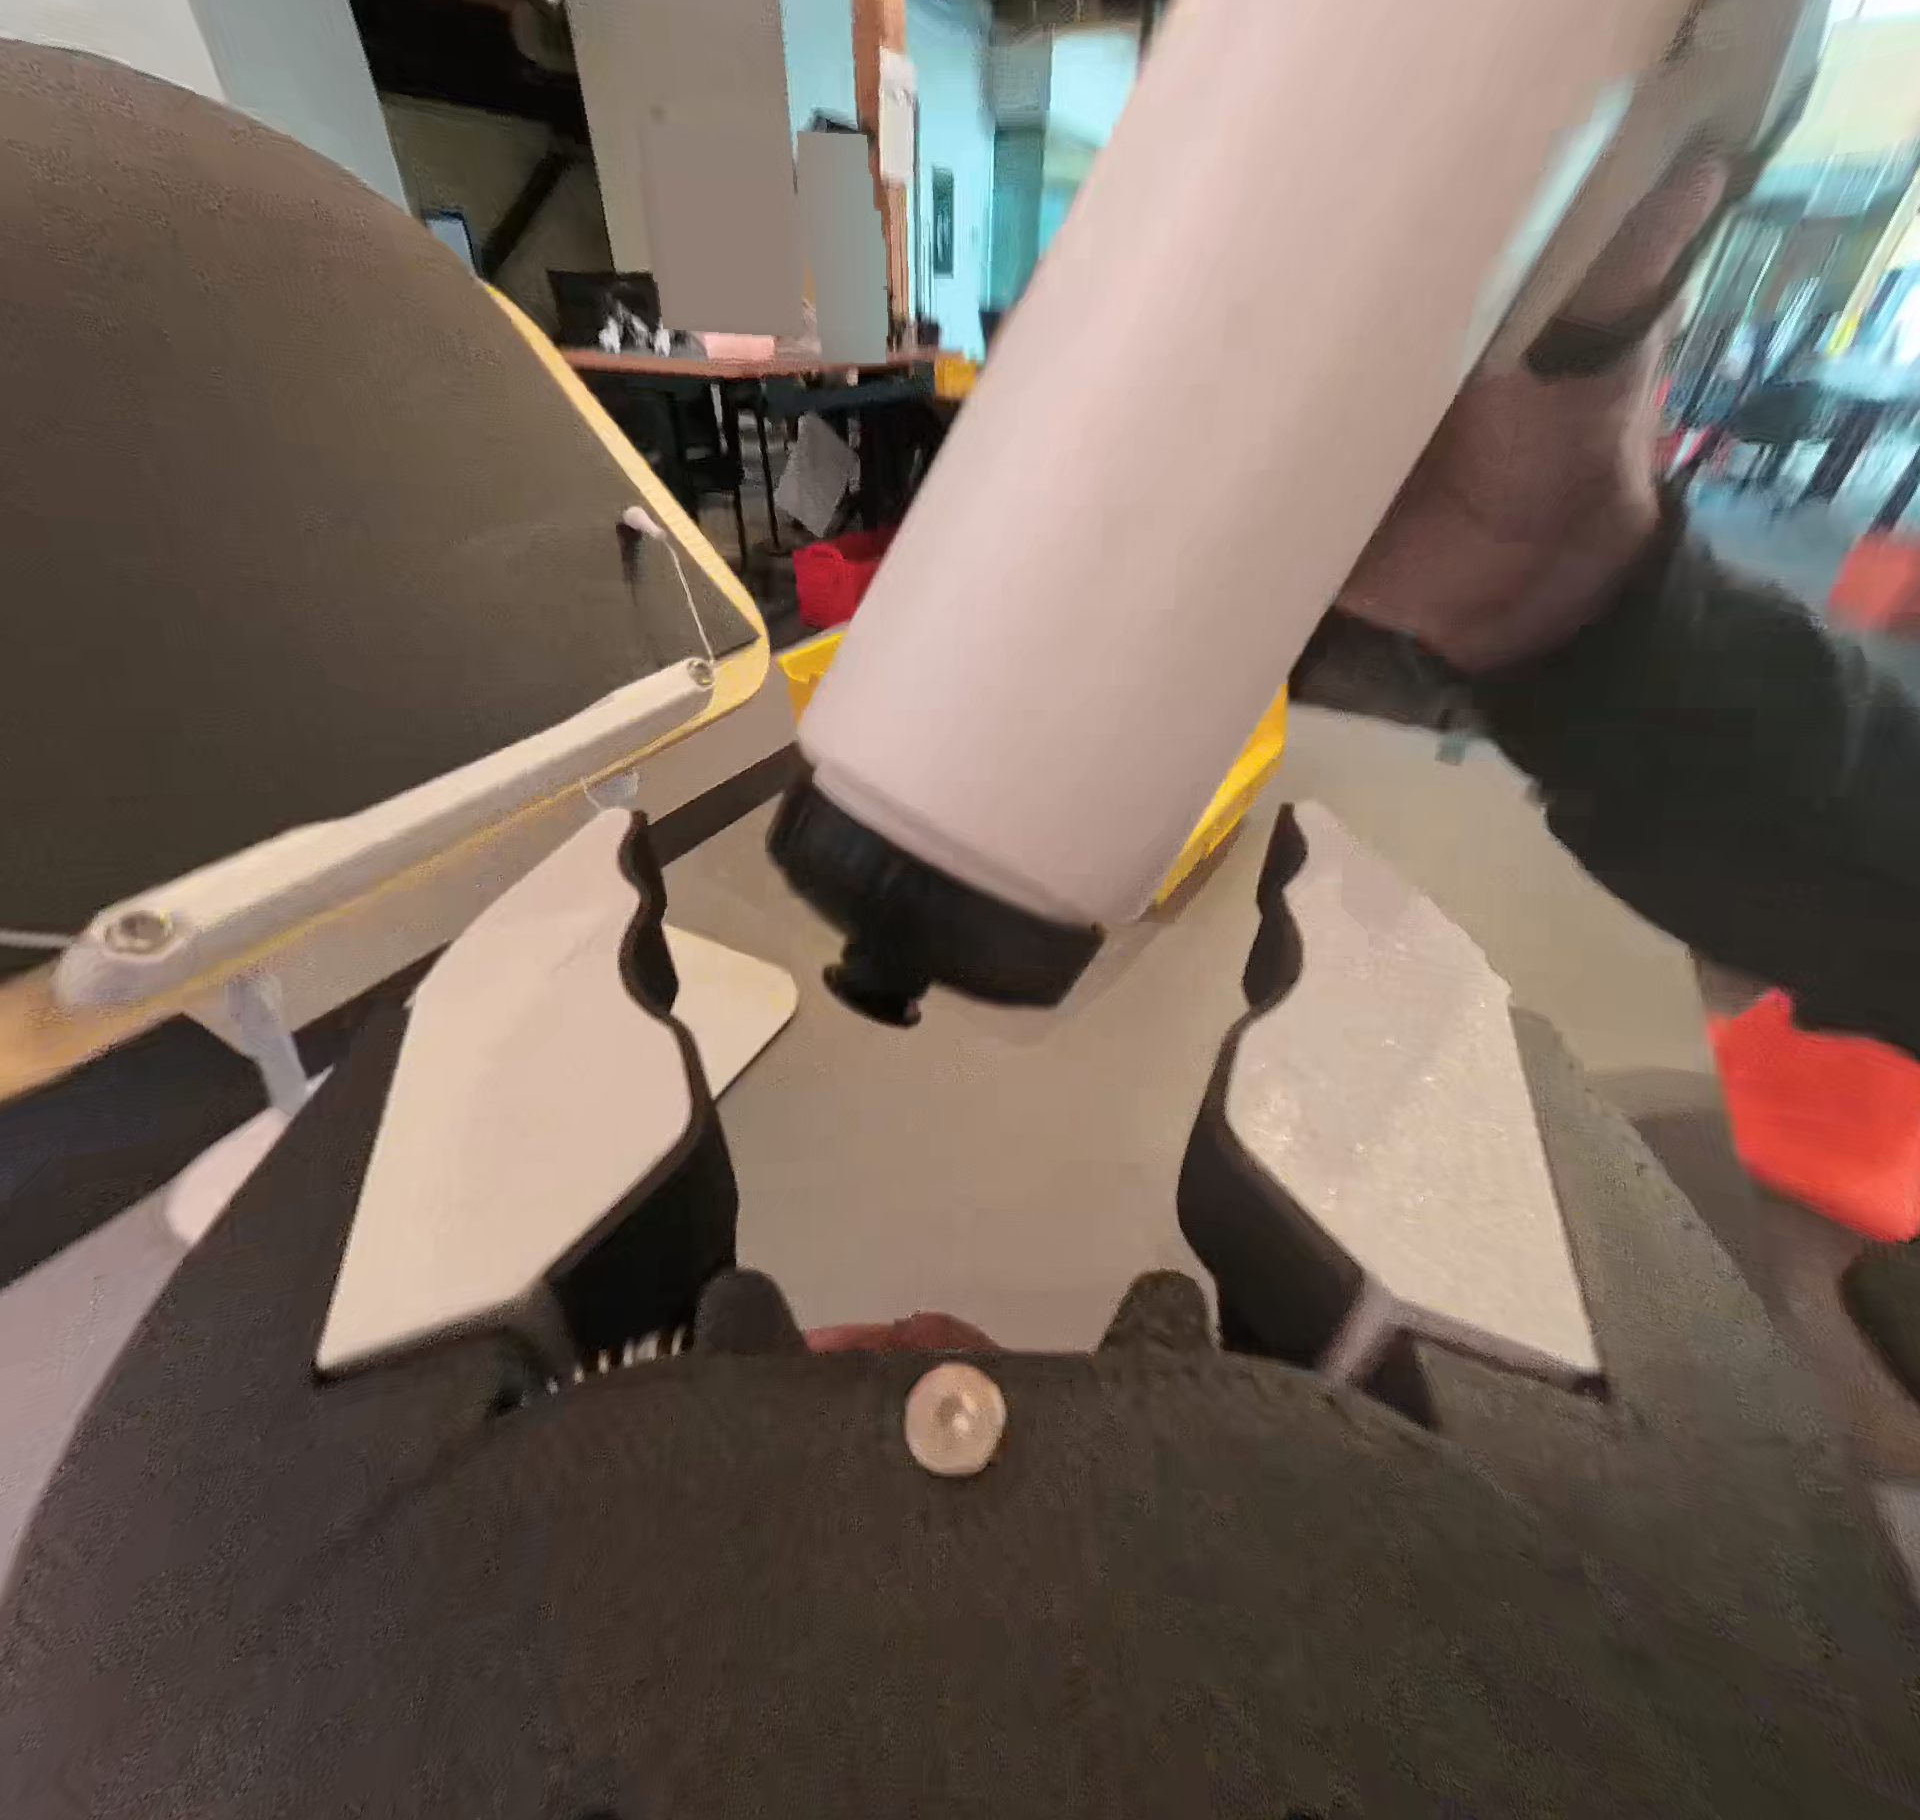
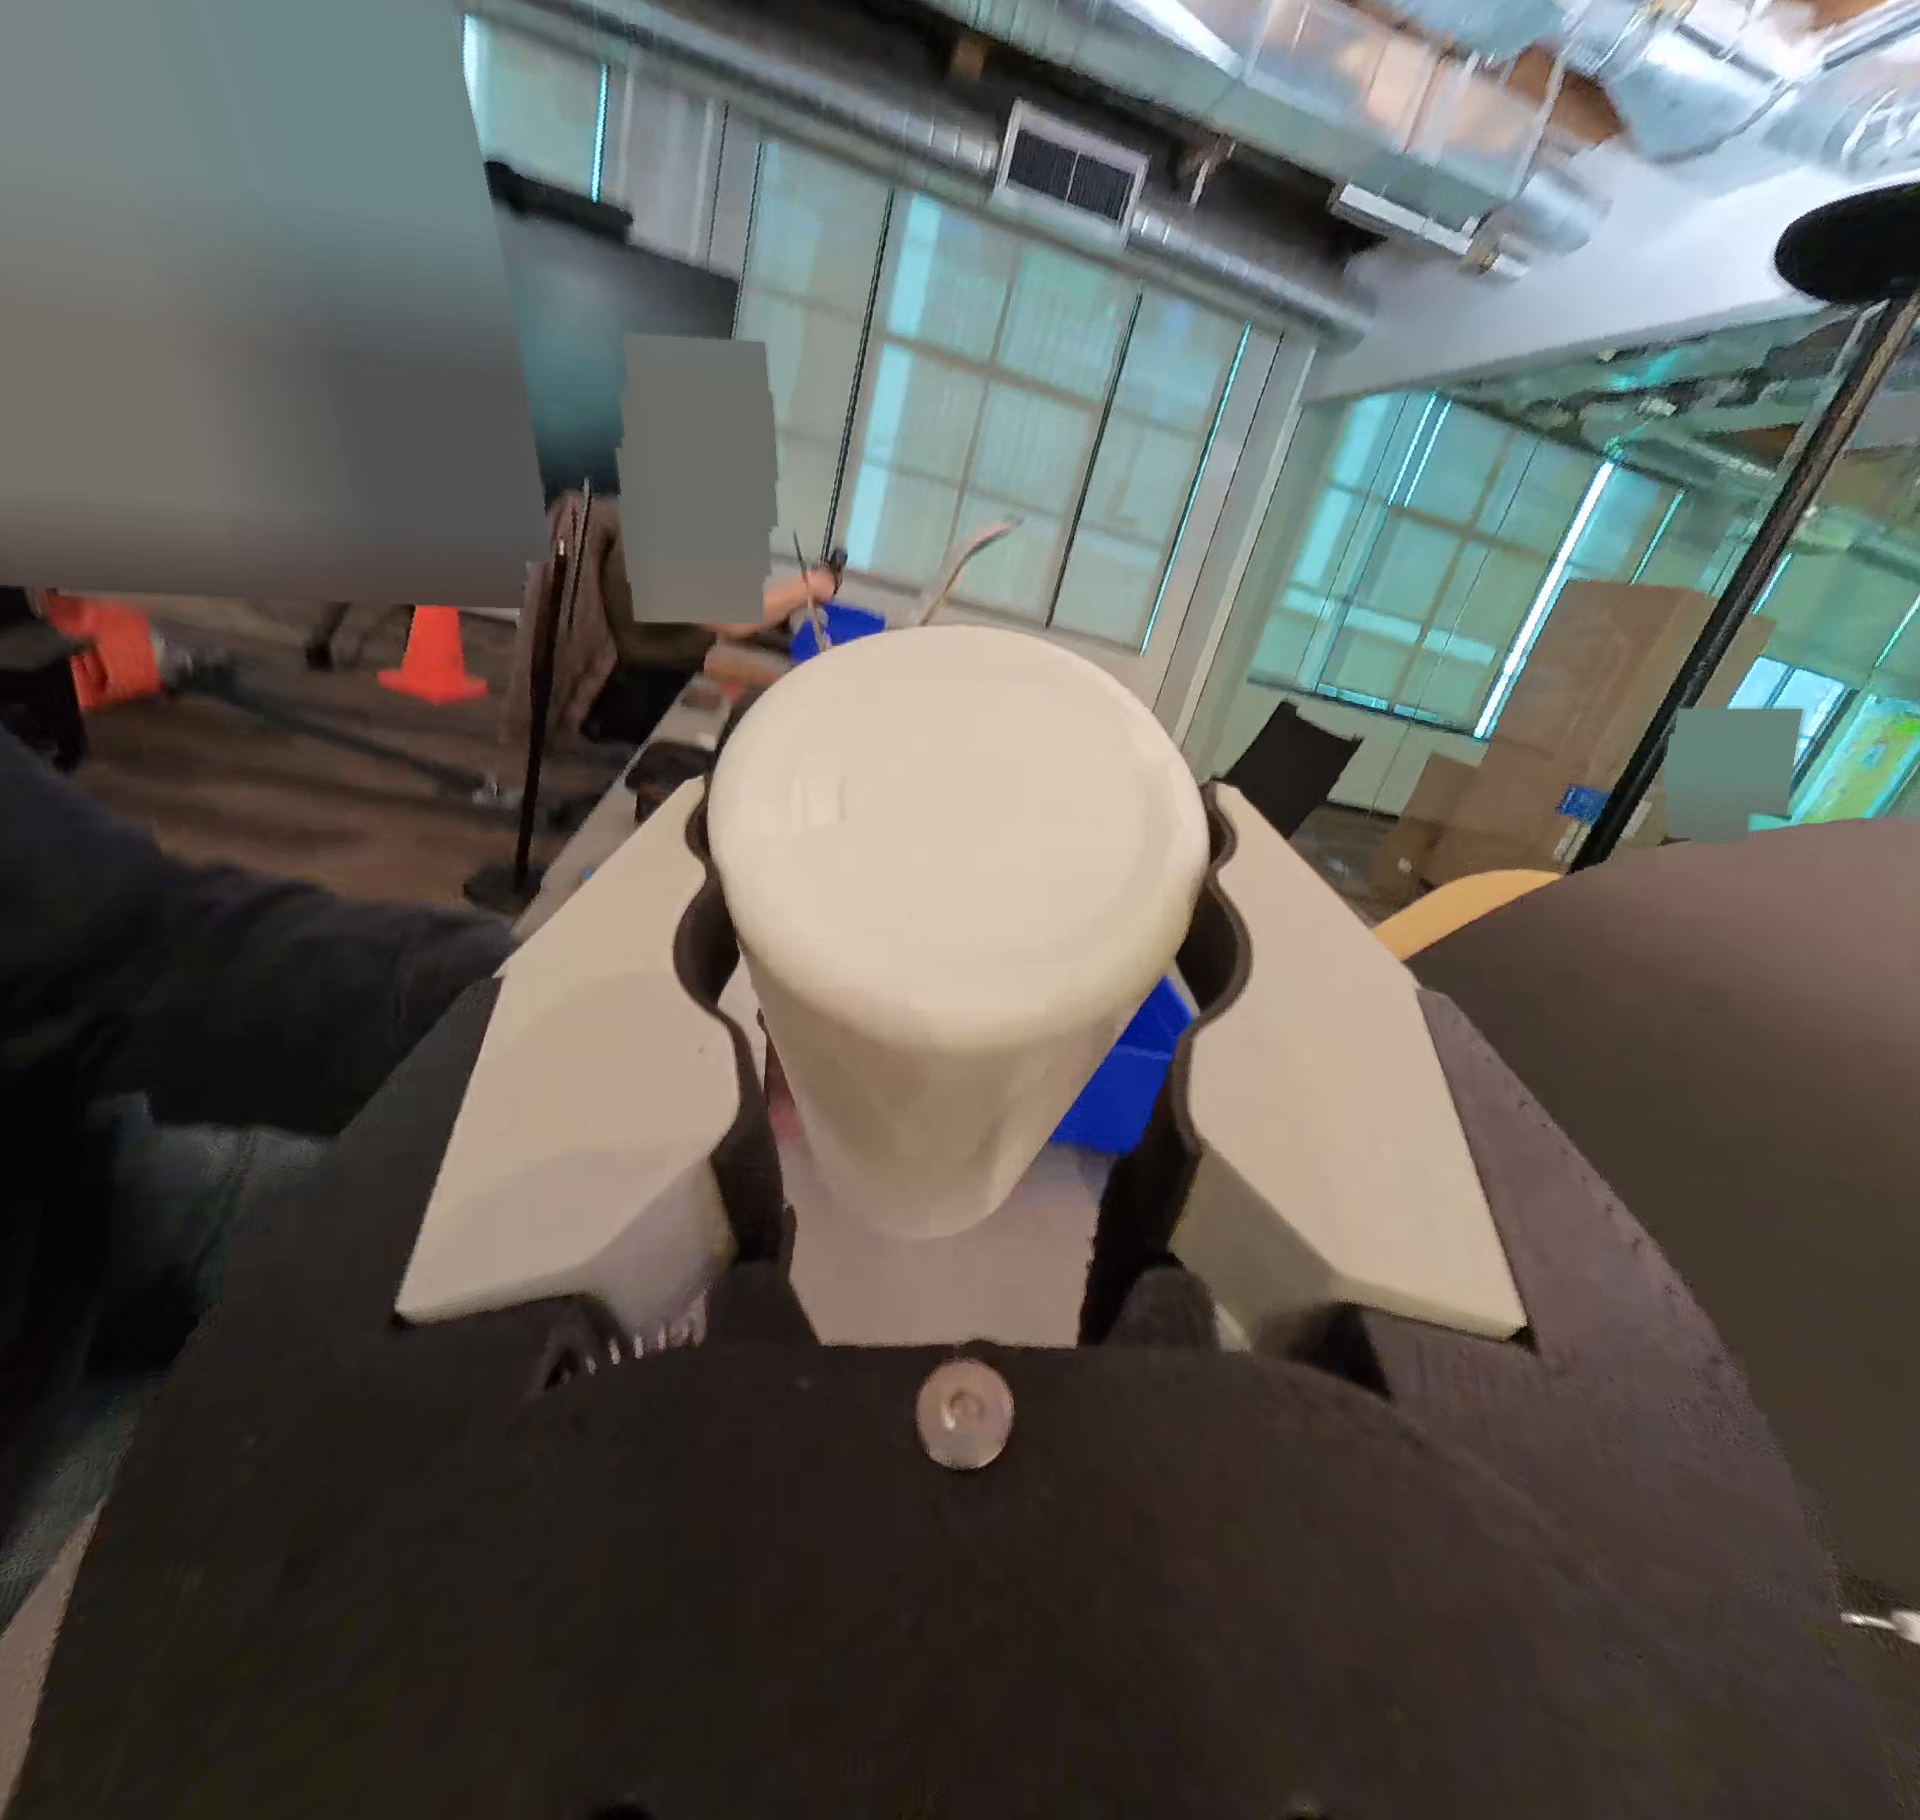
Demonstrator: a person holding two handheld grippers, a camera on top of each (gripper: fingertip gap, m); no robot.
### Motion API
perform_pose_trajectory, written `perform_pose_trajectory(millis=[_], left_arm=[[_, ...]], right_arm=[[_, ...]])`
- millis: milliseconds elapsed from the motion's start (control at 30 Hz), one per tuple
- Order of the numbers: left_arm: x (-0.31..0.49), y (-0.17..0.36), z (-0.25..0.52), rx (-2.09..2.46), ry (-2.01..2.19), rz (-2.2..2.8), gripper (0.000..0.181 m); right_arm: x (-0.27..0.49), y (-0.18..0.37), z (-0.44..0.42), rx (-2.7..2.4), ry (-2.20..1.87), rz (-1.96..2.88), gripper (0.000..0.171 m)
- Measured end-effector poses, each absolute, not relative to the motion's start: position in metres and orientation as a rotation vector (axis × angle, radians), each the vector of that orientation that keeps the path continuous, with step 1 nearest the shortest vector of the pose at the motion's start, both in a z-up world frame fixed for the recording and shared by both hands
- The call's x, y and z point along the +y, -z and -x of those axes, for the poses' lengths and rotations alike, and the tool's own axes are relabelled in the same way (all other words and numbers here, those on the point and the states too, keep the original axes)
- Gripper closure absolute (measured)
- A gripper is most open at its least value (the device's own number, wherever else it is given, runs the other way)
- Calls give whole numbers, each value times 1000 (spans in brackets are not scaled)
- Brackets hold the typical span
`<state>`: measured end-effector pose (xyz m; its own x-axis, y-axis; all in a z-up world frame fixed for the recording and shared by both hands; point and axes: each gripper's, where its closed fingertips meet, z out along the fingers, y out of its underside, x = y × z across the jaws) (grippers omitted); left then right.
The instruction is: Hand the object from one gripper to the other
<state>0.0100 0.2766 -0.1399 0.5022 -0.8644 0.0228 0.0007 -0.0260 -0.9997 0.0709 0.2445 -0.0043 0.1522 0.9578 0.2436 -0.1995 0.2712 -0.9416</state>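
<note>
Mid-handover: right gripper [image 2: 961, 949] clamped on white bottle [image 1: 1195, 440], held aloft, black cap [image 1: 935, 918] angled toward wide-open left gripper [image 1: 961, 897]. Next, likely: bringing bottle between left fingers [image 1: 540, 1074], closing, then releasing right.

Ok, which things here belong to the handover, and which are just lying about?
Part of the job:
- white bottle with black cap
- right hand-held gripper, shut on the bottle
- left hand-held gripper, open, cap end just ahead of it

Lying about:
- yellow bin
- blue bin
- orange cone
- grey table
</note>
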Motion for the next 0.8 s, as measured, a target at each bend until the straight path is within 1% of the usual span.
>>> perform_pose_trajectory(millis=[133,200,267,333,367,433,467,500,567,600,767,800], left_arm=[[274,143,3,497,1138,1355,69],[269,146,-2,346,1380,1305,67],[265,139,-9,206,1597,1216,63],[258,124,-19,143,1709,1111,57],[254,117,-26,142,1733,1080,52],[247,109,-39,122,1782,1026,53],[244,107,-43,111,1825,989,63],[247,106,-42,68,1825,971,66],[253,104,-35,35,1808,934,77],[255,104,-34,33,1802,936,79],[269,99,-12,-61,1641,928,69],[271,99,-9,-56,1606,934,70]], right_arm=[[244,-19,-92,-900,-1095,795,85],[240,-24,-94,-850,-1129,746,85],[237,-22,-91,-831,-1138,711,85],[237,-17,-88,-806,-1172,694,85],[240,-16,-90,-766,-1198,682,85],[246,-11,-95,-694,-1269,672,85],[248,-8,-97,-663,-1294,666,85],[249,-5,-100,-634,-1306,656,85],[252,2,-105,-599,-1327,658,85],[252,7,-106,-588,-1340,664,85],[251,37,-100,-536,-1414,700,85],[252,43,-101,-518,-1428,708,85]])
